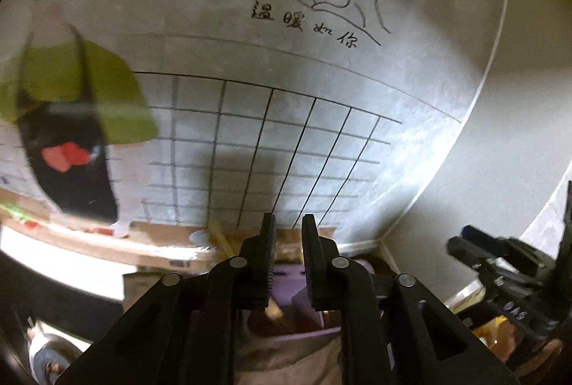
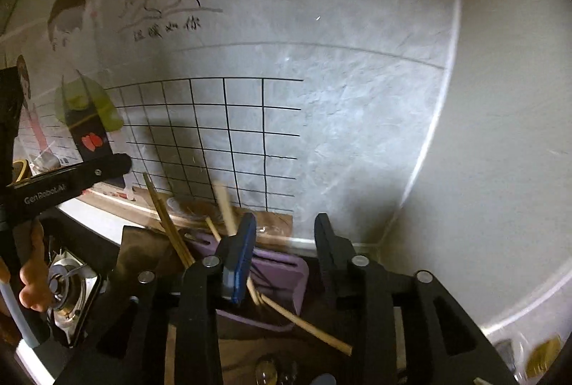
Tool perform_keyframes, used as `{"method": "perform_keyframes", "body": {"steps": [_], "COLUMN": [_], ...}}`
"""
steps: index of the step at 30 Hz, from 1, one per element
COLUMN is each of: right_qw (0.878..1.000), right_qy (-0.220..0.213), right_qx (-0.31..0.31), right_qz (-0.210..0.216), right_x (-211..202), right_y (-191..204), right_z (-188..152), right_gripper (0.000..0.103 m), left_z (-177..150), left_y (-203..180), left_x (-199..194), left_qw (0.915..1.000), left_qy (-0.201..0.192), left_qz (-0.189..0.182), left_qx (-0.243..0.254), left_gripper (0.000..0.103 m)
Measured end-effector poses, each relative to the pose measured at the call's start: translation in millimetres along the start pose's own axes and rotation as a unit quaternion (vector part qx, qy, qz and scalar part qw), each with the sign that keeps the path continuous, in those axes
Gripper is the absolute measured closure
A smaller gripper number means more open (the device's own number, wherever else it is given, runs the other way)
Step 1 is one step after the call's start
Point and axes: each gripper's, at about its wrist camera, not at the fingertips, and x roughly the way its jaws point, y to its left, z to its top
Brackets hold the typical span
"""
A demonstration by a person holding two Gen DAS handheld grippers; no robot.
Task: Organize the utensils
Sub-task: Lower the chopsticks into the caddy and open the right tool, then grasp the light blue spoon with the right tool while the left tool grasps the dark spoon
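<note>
In the right wrist view a purple utensil holder stands below the wall with several wooden chopsticks sticking out of it and one lying slanted in front. My right gripper is open and empty above the holder. In the left wrist view my left gripper has its jaws a small gap apart with nothing between them, above the purple holder; a wooden stick end shows below. The right gripper appears at the right edge.
A grey wall with a black grid and drawings fills both views. A gas stove burner sits lower left in the right wrist view, next to a hand holding the left gripper. A brown countertop runs along the wall.
</note>
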Motion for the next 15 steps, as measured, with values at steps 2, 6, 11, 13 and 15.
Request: {"method": "perform_keyframes", "body": {"steps": [2,6,11,13,15], "right_qw": [1.0,1.0,1.0,1.0,0.999], "right_qy": [-0.003,-0.008,-0.002,0.01,0.028], "right_qx": [0.003,0.01,0.009,0.006,0.007], "right_qz": [0.002,0.005,-0.019,-0.025,-0.025], "right_x": [-14.9,-45.0,-65.9,-66.6,-64.3], "right_y": [-2.6,-9.8,-17.2,-19.1,-22.5], "right_z": [-9.6,-36.0,-76.1,-92.7,-111.0], "right_gripper": [0.067,0.064,0.058,0.058,0.058], "left_z": [-14.8,-52.3,-95.3,-111.5,-128.0], "left_y": [-3.9,-18.3,-35.3,-42.6,-47.9], "left_x": [-12.0,-24.2,-31.6,-35.3,-38.6], "left_qw": [0.9999,0.9989,0.9979,0.9975,0.9972], "left_qy": [0.0,0.022,0.045,0.056,0.066], "left_qz": [0.009,0.021,0.01,0.003,-0.005], "left_qx": [0.01,0.035,0.045,0.044,0.033], "left_gripper": [0.085,0.085,0.085,0.085,0.085]}}
